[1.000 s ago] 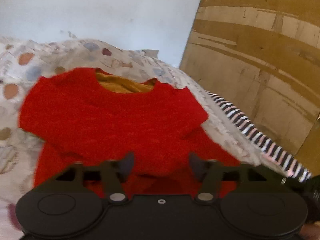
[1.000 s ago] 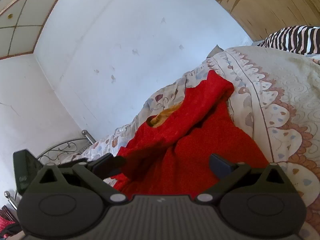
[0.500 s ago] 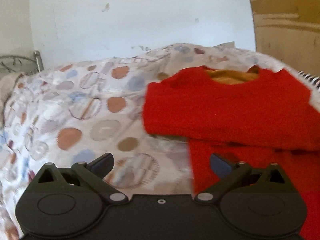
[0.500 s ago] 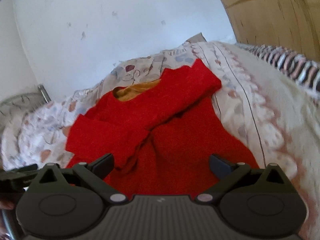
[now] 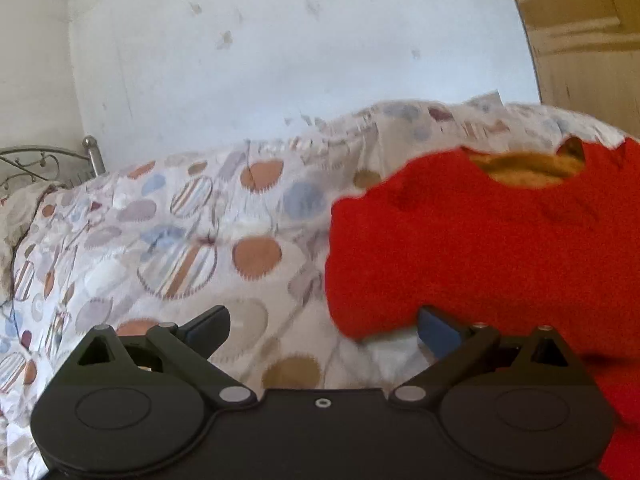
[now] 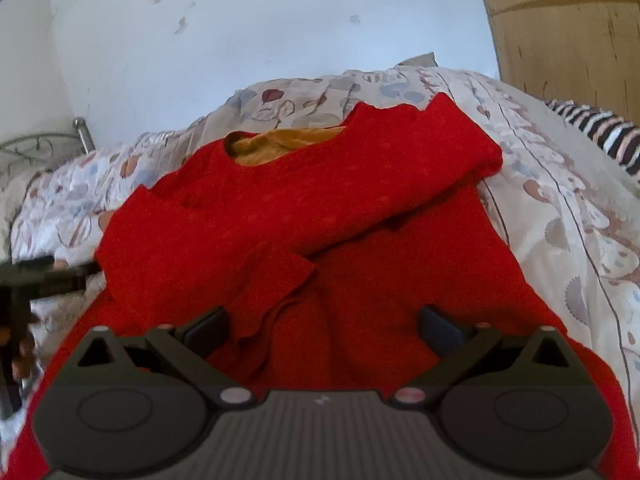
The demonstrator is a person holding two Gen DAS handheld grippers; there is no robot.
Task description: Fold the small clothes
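White plaster wall and a bed under a pale quilt printed with orange, blue and striped circles (image 5: 224, 248) set the scene. On that quilt lies a small red knitted sweater with a mustard-yellow lining at the neck (image 6: 320, 216), both sleeves crossed over its chest, the body spread flat toward the right wrist camera.

Just off the sweater's left edge, the left gripper (image 5: 322, 326) has just been opening; its jaws stand wide with only quilt and the sleeve's border between them, nothing pinched. Over the hem, the right gripper (image 6: 322, 326) is spread equally wide above the red knit, also holding nothing.

Judging by this, the sleeve folds are done and the lengthwise fold is next: each gripper must drop to a bottom corner, pinch both layers, and carry the hem up toward the neckline.
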